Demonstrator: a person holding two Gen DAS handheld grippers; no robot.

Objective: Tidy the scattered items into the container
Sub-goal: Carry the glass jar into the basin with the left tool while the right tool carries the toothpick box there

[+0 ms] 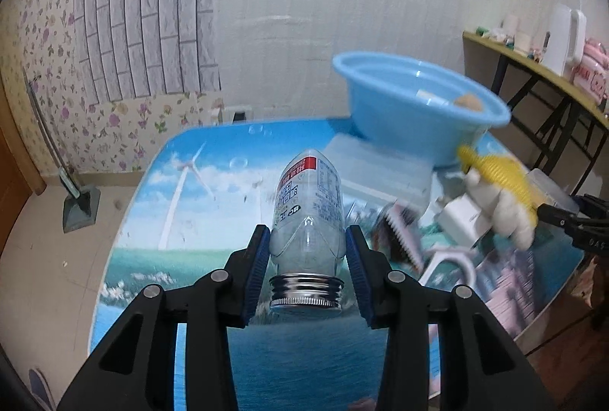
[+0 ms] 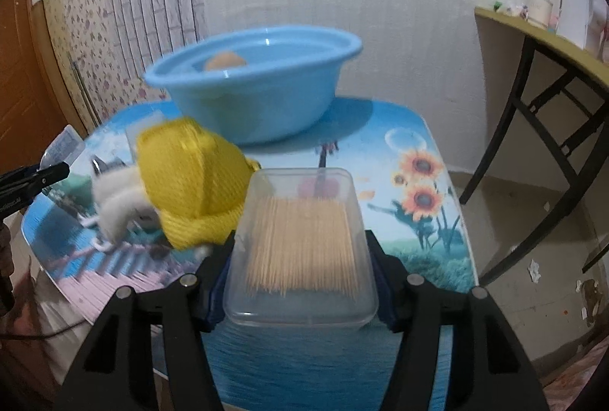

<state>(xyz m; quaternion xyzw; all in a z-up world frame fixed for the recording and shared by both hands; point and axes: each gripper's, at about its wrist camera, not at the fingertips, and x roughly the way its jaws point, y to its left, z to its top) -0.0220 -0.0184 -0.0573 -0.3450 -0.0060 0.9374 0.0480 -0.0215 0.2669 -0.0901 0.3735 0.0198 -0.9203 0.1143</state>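
My left gripper point(image 1: 307, 251) is shut on a clear plastic bottle point(image 1: 308, 217) with a printed label and silver threaded neck, held above the table. My right gripper point(image 2: 300, 258) is shut on a clear plastic box of toothpicks point(image 2: 302, 247), held above the table's near edge. The blue basin point(image 1: 415, 106) stands at the far side of the table and holds a tan round item point(image 2: 224, 61); it also shows in the right wrist view point(image 2: 259, 95). A white plush toy with a yellow knitted hat point(image 2: 190, 179) lies on the table left of the box.
The table point(image 1: 198, 205) has a printed landscape cover. A white charger point(image 1: 462, 224), a comb-like brush point(image 1: 399, 239), a white loop handle point(image 1: 449, 262) and a pale box point(image 1: 380, 175) lie near the basin. A side table point(image 2: 552, 42) stands at the right.
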